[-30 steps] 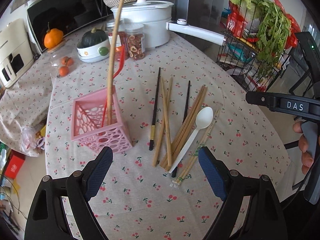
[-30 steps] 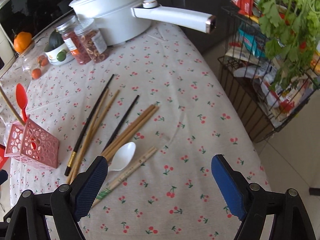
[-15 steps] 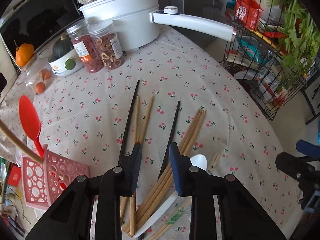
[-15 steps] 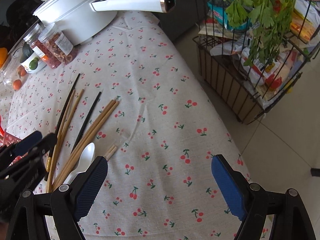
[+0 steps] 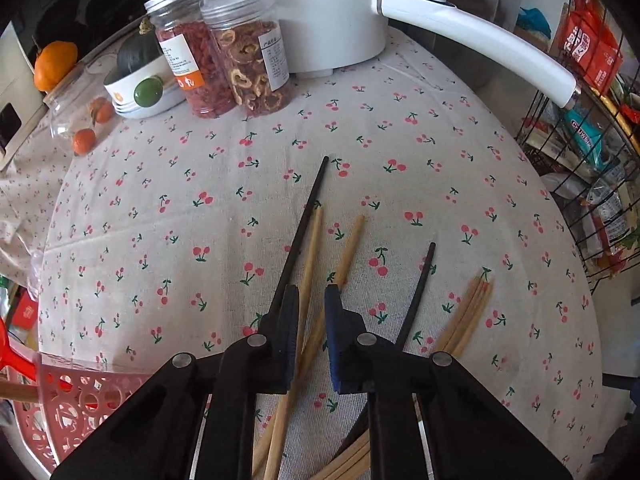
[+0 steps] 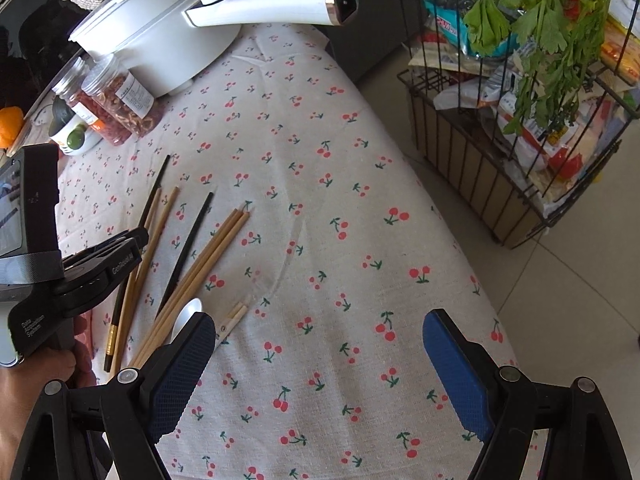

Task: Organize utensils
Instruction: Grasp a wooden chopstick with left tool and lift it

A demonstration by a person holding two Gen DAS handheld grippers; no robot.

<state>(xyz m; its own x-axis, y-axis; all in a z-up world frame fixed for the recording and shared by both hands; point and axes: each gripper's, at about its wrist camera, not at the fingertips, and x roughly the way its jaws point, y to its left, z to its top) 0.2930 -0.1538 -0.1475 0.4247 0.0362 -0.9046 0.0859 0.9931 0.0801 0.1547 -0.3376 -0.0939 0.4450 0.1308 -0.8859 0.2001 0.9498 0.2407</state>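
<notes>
Left gripper low over the counter, fingers narrowed around two wooden chopsticks without clearly pinching them, black chopstick just outside its left finger, pink holder further left, right gripper fingers spread wide, white spoon touching its left fingertip.

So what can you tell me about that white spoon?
Only the white spoon bowl shows in the right wrist view: smooth, glossy, probably plastic. It lies flat on the cherry tablecloth, against the bundle of wooden chopsticks. Its handle is hidden behind the open right claw; nothing grips it.
</notes>
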